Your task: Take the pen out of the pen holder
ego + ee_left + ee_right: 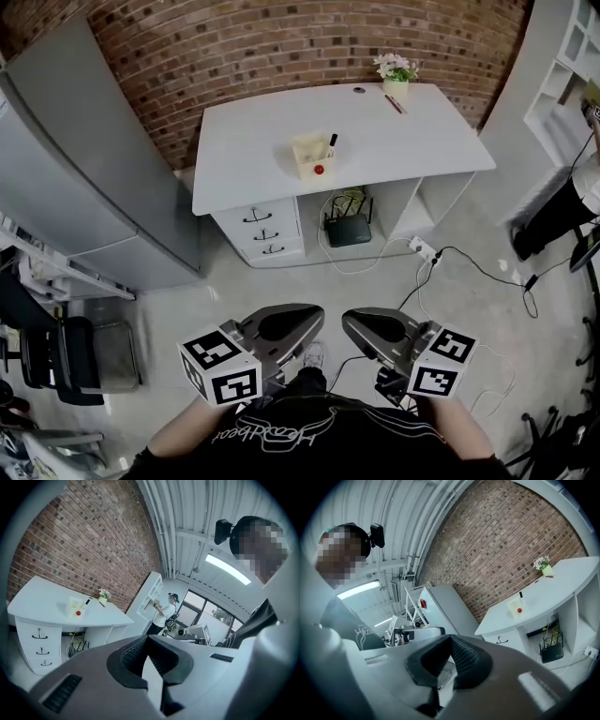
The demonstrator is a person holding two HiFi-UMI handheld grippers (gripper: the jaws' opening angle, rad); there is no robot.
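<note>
A cream pen holder (311,156) with a red dot on its front stands near the middle of the white desk (244,141). A black pen (332,142) sticks up out of it. The holder (75,606) and pen (87,601) look small and distant in the left gripper view, as do the holder (516,607) and pen (521,595) in the right gripper view. My left gripper (298,321) and right gripper (367,325) hang side by side close to the body, well short of the desk. Both are shut with nothing between the pads (136,653) (461,656).
A small flower pot (396,75) and a red pen lie at the desk's far right. Drawers (261,230) and a router (349,228) sit under the desk, with cables and a power strip (422,248) on the floor. A grey cabinet (84,169) stands left, white shelves (562,66) right.
</note>
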